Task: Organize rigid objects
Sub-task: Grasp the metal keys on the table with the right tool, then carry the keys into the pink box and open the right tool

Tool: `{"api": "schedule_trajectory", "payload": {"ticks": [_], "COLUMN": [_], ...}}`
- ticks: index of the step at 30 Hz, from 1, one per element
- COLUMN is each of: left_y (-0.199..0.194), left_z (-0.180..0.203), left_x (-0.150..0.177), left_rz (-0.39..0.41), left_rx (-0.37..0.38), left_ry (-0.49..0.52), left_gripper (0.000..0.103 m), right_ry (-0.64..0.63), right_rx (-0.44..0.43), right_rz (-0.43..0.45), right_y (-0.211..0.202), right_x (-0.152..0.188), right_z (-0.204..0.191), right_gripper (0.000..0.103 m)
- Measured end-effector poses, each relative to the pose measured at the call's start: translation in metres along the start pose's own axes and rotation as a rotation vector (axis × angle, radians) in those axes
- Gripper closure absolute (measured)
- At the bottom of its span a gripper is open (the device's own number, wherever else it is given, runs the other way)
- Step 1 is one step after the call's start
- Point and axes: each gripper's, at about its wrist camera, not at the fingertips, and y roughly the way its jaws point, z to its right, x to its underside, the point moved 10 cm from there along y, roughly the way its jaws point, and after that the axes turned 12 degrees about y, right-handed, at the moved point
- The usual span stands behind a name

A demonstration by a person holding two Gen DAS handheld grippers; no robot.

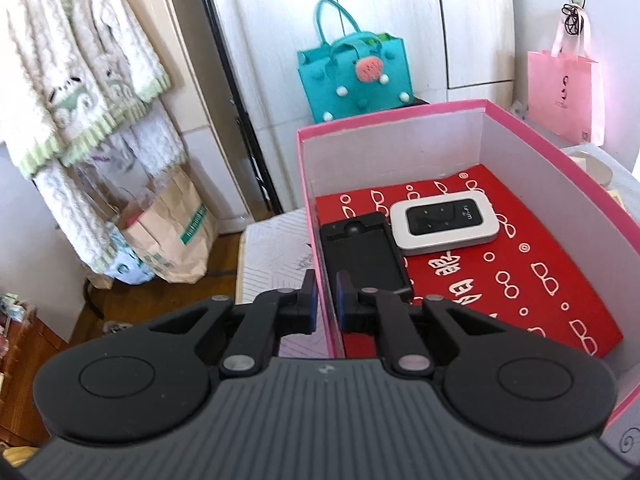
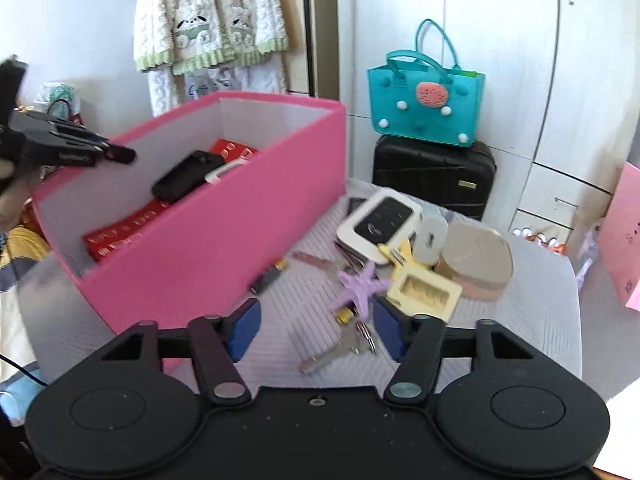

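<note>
A pink box (image 1: 308, 184) with white inner walls holds a red booklet (image 1: 520, 264), a black phone case (image 1: 364, 252) and a white Wi-Fi router (image 1: 444, 224). My left gripper (image 1: 326, 300) is shut on the box's left wall. In the right wrist view the box (image 2: 224, 232) stands left on a grey cushion (image 2: 520, 320); the left gripper (image 2: 120, 154) holds its far rim. My right gripper (image 2: 316, 326) is open and empty above a key (image 2: 340, 350). Ahead lie a purple starfish (image 2: 362, 290), a second router (image 2: 380, 222), a yellow frame (image 2: 426, 290), a beige case (image 2: 476, 264) and a battery (image 2: 270, 276).
A teal felt bag (image 2: 426, 106) sits on a black suitcase (image 2: 434, 174) against white cupboards. A pink paper bag (image 1: 564, 96) hangs on the right. A knitted cardigan (image 1: 72, 80) hangs left above paper bags (image 1: 176, 236) on the wooden floor.
</note>
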Motion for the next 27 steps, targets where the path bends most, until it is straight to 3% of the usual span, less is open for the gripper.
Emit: {"api": "schedule_trajectory", "payload": {"ticks": [7,9,10,11,20,27], "left_y": [-0.006,0.0,0.002,0.004,0.004,0.004], "left_z": [-0.006,-0.006,-0.005,-0.005,-0.006,-0.005], "left_x": [0.0,-0.001,-0.001,0.0,0.007,0.007], "left_rz": [0.024,0.012,0.005,0.0,-0.002,0.006], "left_rx": [0.006,0.006,0.008,0.012,0.047,0.046], "left_ry": [-0.068,-0.074,-0.076,-0.078,-0.107,-0.101], "left_gripper": [0.097,0.097,0.097,0.097,0.097,0.097], "right_ry": [0.039,0.048,0.062,0.079,0.198,0.174], "right_rx": [0.096,0.09,0.07,0.055,-0.016,-0.067], "right_rz": [0.007,-0.017,-0.012,-0.012,0.037,0.082], "right_y": [0.025,0.037,0.039,0.039,0.006,-0.024], "right_x": [0.007,0.01,0.012,0.011,-0.011,-0.046], "right_z": [0.031,0.035,0.035,0.036,0.031,0.009], "right_gripper": [0.057,0.079,0.095,0.099,0.099,0.099]}}
